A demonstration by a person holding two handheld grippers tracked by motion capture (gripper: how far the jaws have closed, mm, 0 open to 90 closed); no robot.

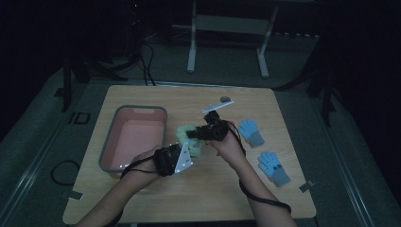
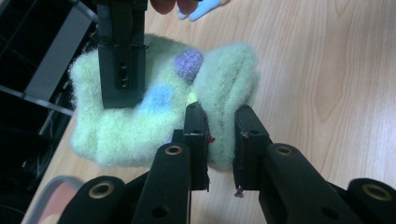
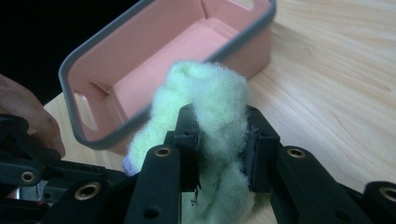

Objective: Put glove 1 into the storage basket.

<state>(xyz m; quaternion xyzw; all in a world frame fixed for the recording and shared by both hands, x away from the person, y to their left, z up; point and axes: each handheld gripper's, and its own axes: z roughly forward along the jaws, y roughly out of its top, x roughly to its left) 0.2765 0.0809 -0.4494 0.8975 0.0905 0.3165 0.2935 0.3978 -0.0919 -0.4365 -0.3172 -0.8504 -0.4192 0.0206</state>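
Note:
A fuzzy pale-green knitted piece (image 1: 183,132) with purple and blue dots lies at the table's middle, just right of the pink bin (image 1: 137,109). My left gripper (image 1: 190,149) is shut on a fold of the knit (image 2: 224,84), seen between its jaws in the left gripper view (image 2: 220,122). From the far side my right gripper (image 1: 192,135) is shut on another bunch of the same knit (image 3: 210,88); its jaws (image 3: 219,126) pinch the fabric in front of the empty bin (image 3: 187,46). A black finger of the right gripper (image 2: 121,60) rests on the knit.
Two blue gloves (image 1: 250,131) (image 1: 273,168) lie flat on the table's right side; one glove's tip (image 2: 205,9) peeks in at the top of the left gripper view. A small round object (image 1: 226,100) sits near the far edge. A metal frame (image 1: 227,33) stands beyond the table.

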